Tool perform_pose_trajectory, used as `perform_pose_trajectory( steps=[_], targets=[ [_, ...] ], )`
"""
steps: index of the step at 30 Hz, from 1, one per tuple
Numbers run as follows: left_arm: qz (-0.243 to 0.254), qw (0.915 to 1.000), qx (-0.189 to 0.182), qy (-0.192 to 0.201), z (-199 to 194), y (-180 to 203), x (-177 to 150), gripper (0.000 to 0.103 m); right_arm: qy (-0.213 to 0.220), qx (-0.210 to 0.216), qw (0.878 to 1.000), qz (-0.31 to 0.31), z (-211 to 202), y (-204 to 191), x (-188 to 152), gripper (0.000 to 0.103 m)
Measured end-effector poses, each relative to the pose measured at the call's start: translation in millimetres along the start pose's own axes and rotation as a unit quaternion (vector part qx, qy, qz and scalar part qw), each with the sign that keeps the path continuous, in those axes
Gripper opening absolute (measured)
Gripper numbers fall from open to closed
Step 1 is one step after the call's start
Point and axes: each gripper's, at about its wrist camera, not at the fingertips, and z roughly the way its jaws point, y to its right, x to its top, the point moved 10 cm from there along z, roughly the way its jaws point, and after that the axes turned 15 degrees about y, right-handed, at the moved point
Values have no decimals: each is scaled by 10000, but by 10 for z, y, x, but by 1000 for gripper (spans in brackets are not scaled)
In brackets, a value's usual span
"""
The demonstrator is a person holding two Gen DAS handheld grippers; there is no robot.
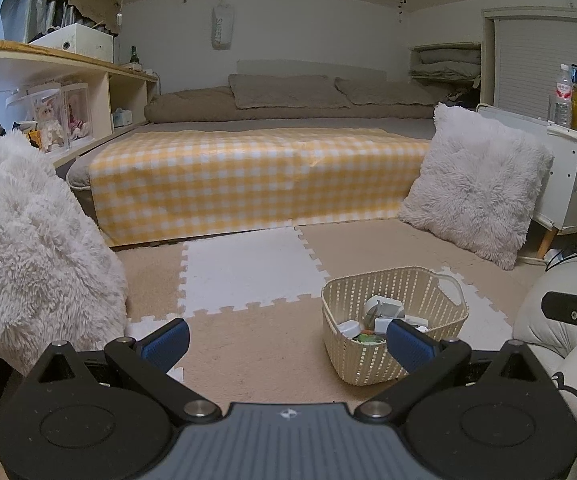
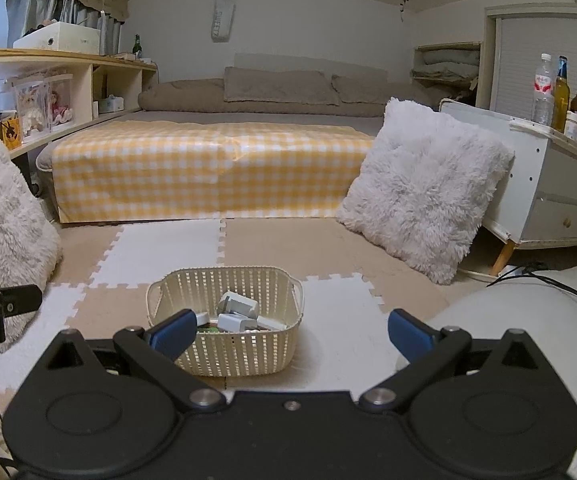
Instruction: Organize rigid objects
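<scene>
bed [image 2: 216, 160] gingham cover | fluffy pillow [image 2: 424, 188] against cabinet [image 2: 560, 204] | bottles [image 2: 560, 92] on top

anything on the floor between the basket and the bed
No, that stretch is bare: only white and tan foam mats lie between the basket and the bed. The right wrist view shows it best.

A cream slotted basket [image 2: 224, 352] sits on tan-and-white puzzle mats [image 2: 160, 248]. The bed cover [image 2: 208, 172] is yellow-white gingham, the fluffy pillows [image 2: 424, 188] are white, and the claw pads [image 2: 172, 332] are blue.
</scene>
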Motion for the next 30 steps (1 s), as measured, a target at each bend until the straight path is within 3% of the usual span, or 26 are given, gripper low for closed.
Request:
perform_pose_trajectory(
  steps=[30],
  targets=[
    [11,10000,-4,-25,8,-8,-24,103,30,50,10000,26,-13,-33,19,103]
  ],
)
